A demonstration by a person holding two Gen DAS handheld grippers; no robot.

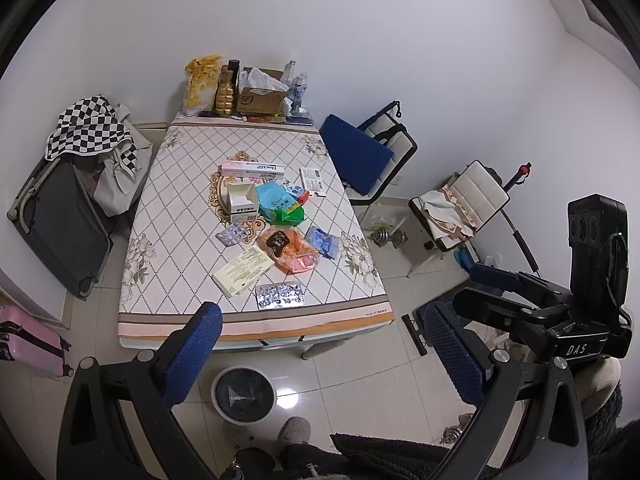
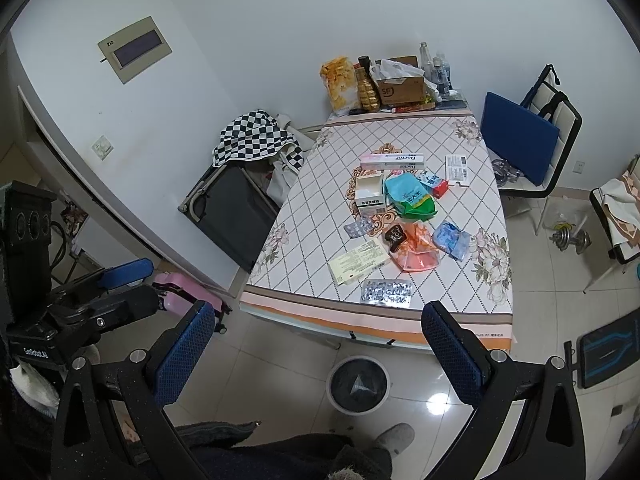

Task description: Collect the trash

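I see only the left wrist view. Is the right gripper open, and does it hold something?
Observer: The right gripper is open and holds nothing; between its fingers I see the table's near edge and the trash bin.
Operator: What is on the wall left of the checkered cloth?
Observer: A beige wall panel with a dark window is mounted high there.
Operator: Anything below it?
Observer: Yes, a small wall switch, lower on the same wall.
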